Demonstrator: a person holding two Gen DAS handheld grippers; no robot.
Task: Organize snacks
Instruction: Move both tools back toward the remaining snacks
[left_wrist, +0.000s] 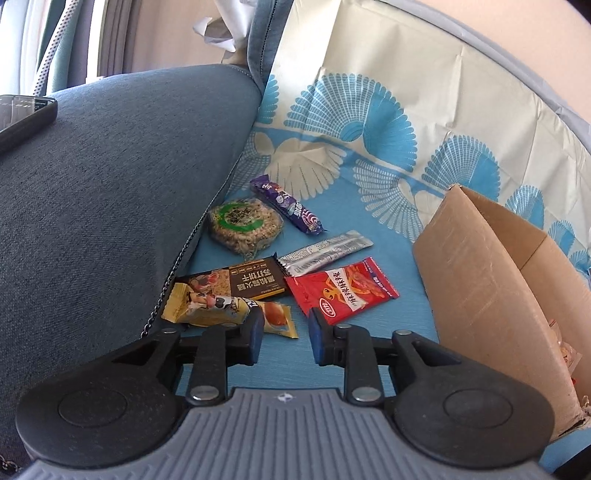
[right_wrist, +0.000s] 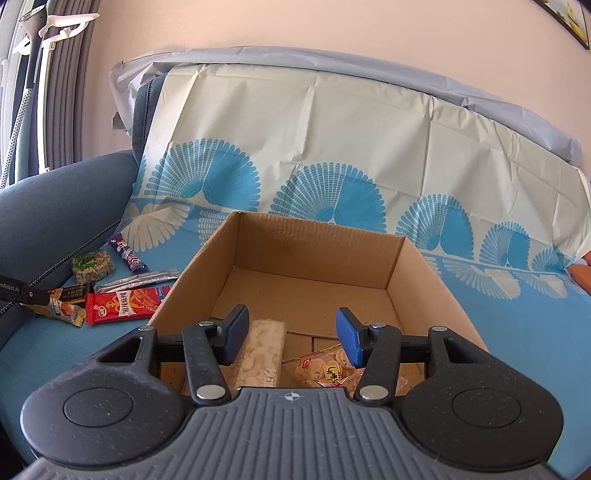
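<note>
Your left gripper (left_wrist: 285, 334) is hovering open, empty, at the sofa seat's left edge; the yellow snack (left_wrist: 207, 308) is lying just ahead-left, long axis crosswise; your right gripper (right_wrist: 291, 338) is gaping empty over the box (right_wrist: 192, 280).

six wrapped snacks (left_wrist: 280, 266): loose, flat on blue cover | cardboard box (right_wrist: 314, 258): open, upright, two packets (right_wrist: 295, 358) inside

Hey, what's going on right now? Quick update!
Both grippers open: left gripper low over loose snacks, right gripper above cardboard box. Two packets boxed. Six snacks left outside. Nothing blocking.
</note>
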